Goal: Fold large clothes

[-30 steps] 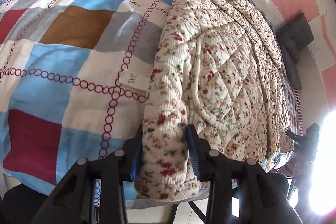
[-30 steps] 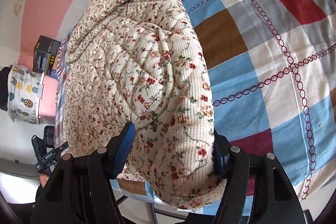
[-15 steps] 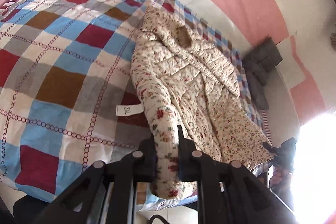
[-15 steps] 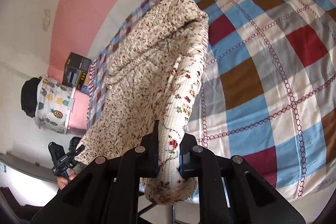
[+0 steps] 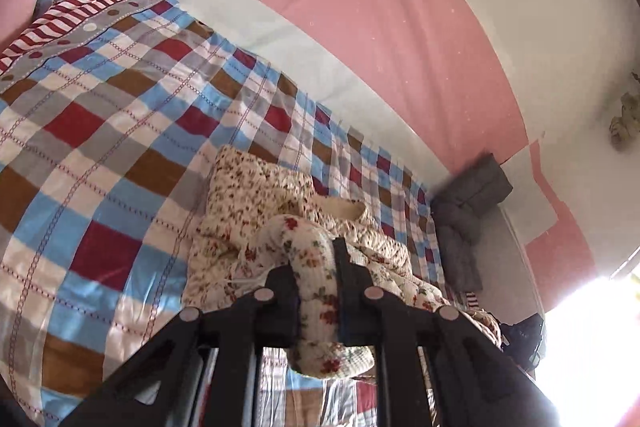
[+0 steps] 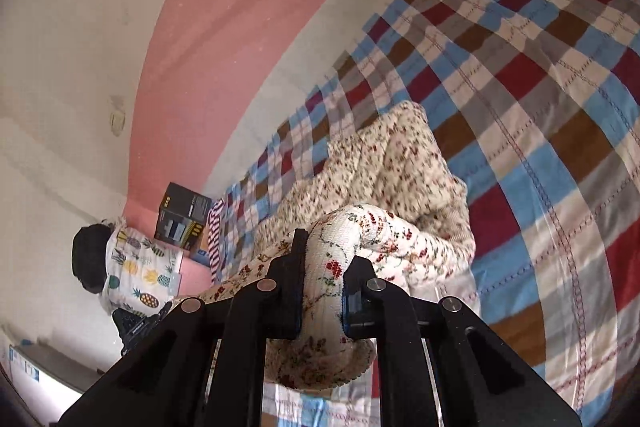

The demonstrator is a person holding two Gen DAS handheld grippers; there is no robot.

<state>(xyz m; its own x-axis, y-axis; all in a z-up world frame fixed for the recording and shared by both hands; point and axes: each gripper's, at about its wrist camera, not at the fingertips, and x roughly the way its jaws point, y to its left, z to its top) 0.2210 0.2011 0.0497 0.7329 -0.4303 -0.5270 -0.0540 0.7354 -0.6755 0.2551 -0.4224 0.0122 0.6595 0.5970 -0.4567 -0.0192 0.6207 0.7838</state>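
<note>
A cream quilted jacket with small red flowers point(image 5: 256, 195) lies on a bed with a checked cover point(image 5: 100, 131). My left gripper point(image 5: 316, 287) is shut on one ribbed cuff of the floral jacket and holds it lifted above the bed. My right gripper point(image 6: 324, 287) is shut on the other ribbed cuff point(image 6: 320, 359), also raised. The jacket body point(image 6: 400, 163) hangs from both cuffs down to the bed, bunched at its far end.
A pink and white wall runs behind the bed. A grey folded cloth point(image 5: 468, 199) lies at the far bed corner. A dark box point(image 6: 182, 223) and a pineapple-print cloth point(image 6: 140, 275) stand beside the bed. A striped cloth point(image 5: 80, 7) lies at the bed's far end.
Both grippers closed on the jacket's cuffs and rose, lifting the near part of the jacket off the bed. The views now tilt up toward the wall.
</note>
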